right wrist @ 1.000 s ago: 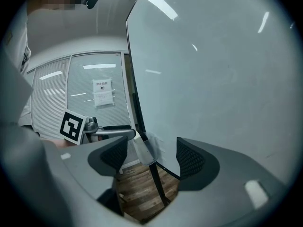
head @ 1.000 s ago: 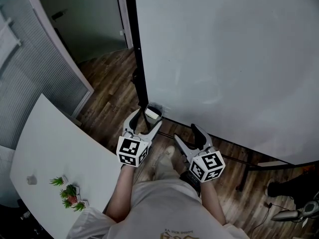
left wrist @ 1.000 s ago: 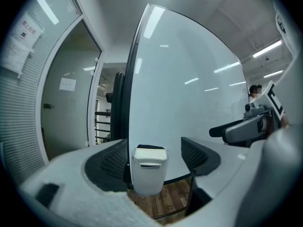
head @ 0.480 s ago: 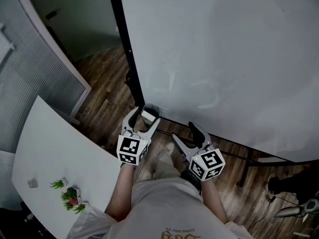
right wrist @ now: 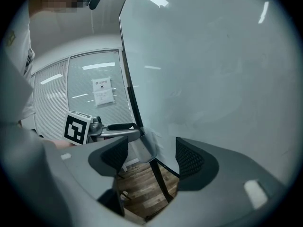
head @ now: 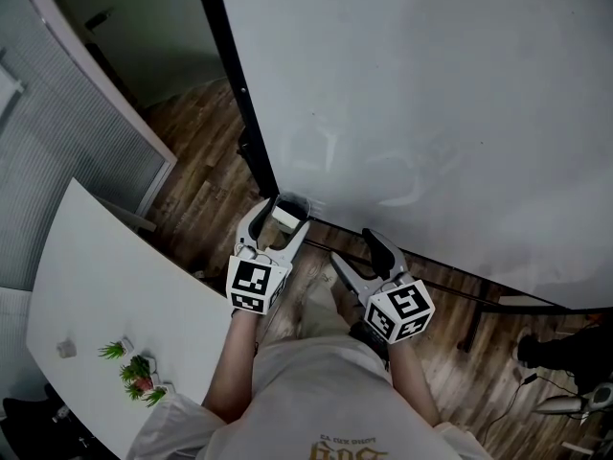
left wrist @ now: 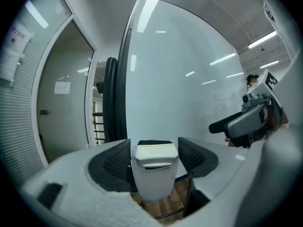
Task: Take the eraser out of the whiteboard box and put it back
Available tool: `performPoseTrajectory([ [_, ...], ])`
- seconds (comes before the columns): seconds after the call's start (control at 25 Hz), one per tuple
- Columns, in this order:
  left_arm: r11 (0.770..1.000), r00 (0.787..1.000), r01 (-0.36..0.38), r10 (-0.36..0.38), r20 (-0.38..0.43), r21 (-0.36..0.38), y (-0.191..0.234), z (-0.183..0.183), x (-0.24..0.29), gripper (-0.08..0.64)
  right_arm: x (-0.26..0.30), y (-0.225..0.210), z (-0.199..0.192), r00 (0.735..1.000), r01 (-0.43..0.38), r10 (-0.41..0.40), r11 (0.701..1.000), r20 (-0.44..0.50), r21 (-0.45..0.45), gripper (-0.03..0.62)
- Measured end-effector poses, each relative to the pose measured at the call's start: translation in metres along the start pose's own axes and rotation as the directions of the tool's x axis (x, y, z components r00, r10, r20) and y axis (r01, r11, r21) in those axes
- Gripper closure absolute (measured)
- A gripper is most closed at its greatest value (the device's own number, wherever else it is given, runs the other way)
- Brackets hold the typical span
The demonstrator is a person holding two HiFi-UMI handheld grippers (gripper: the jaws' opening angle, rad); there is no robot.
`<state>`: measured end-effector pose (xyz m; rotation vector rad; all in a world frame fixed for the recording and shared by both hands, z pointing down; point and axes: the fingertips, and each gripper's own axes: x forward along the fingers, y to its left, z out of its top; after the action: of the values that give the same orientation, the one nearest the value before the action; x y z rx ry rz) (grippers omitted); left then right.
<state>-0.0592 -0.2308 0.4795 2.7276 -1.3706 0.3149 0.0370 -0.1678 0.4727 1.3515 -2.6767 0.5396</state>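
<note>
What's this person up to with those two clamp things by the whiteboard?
A person holds a gripper in each hand at the whiteboard's lower corner. The left gripper has its jaws either side of the eraser in its box; they have just been closing but don't clearly grip it yet. The right gripper hangs open and empty alongside.

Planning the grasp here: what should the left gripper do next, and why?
Probably finish closing the left gripper on the eraser: its jaws have just been closing and flank it in the whiteboard box, apparently without pressing yet.
</note>
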Motion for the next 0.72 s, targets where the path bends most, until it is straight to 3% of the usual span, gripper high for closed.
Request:
performPoseTrajectory([
  [0.72, 1.000, 0.999, 0.002, -0.002, 0.039, 0.002, -0.0003, 0.0015, 0.0042, 0.267, 0.0034, -0.0065, -0.0032, 1.000, 0.009, -0.009, 1.000, -0.007, 0.019, 0.281],
])
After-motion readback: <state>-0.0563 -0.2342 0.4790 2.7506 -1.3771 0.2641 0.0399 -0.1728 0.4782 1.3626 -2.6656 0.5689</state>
